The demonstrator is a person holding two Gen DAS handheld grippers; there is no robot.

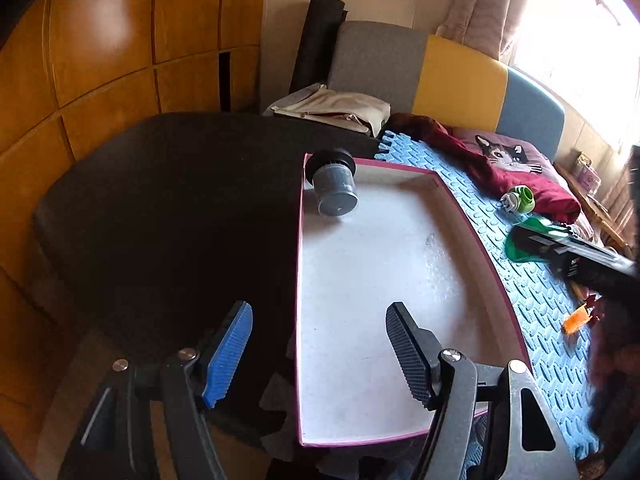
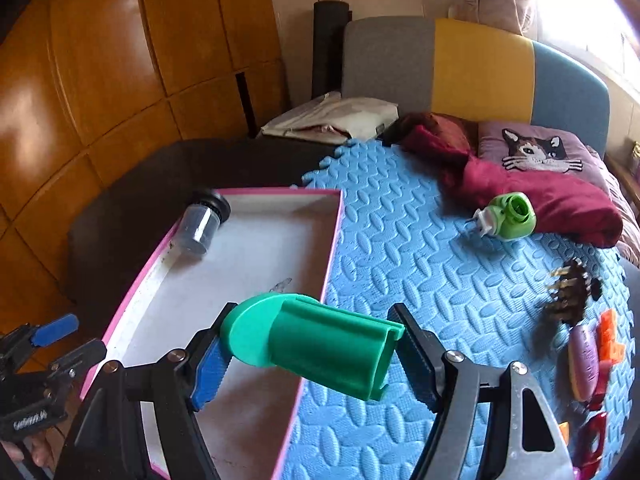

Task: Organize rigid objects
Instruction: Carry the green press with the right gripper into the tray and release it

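A shallow white box with a pink rim (image 1: 298, 280) (image 2: 334, 248) lies on the bed. A grey cylinder with a black cap (image 1: 334, 190) (image 2: 202, 222) lies in its far left corner. My left gripper (image 1: 320, 356) is open and empty above the box's near left edge; it also shows in the right wrist view (image 2: 60, 338). My right gripper (image 2: 312, 354) is shut on a green plastic holder (image 2: 316, 344) and holds it above the box's right rim; the holder also shows in the left wrist view (image 1: 528, 242).
A blue foam mat (image 2: 420, 240) carries a light green plug device (image 2: 508, 216), a brown comb-like piece (image 2: 572, 296), a purple item (image 2: 584, 360) and orange pieces (image 2: 610, 340). A maroon cloth (image 2: 540, 196) and a cat pillow (image 2: 536, 148) lie behind. A black surface (image 1: 160, 208) lies left of the box.
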